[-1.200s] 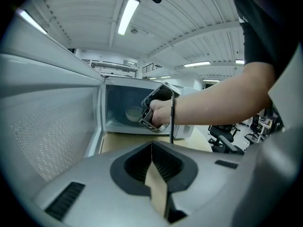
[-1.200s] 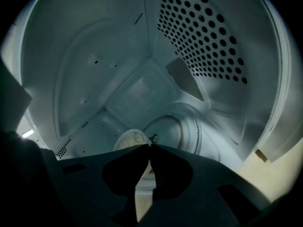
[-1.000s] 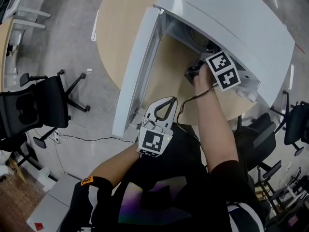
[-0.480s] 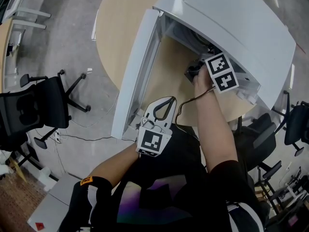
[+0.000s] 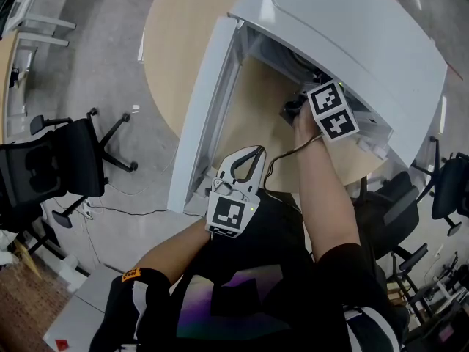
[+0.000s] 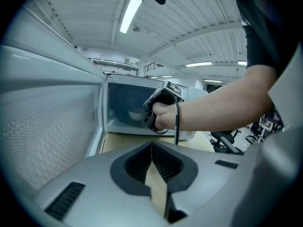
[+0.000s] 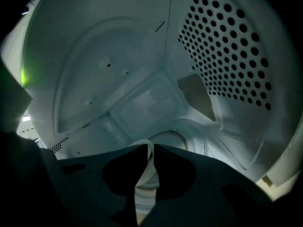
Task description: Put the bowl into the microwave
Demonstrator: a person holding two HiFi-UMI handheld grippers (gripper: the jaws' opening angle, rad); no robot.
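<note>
Your right gripper (image 7: 150, 148) is inside the microwave (image 5: 352, 35), pinching the bowl (image 7: 146, 190) by its rim. Your left gripper (image 6: 152, 148) is outside, clenched on nothing.

The right gripper (image 5: 306, 103) reaches inside the open microwave (image 5: 352, 42) at the table's (image 5: 183, 35) near edge, with the left gripper (image 5: 248, 156) beside the door (image 5: 201, 116).

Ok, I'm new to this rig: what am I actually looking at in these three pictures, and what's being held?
No robot here: a person holds a gripper in each hand. The head view looks down on a white microwave, its door open, on a round wooden table. The other two cameras ride on the grippers. The right gripper is inside the microwave, shut on the rim of a white bowl. The left gripper is shut and empty, outside by the door.
</note>
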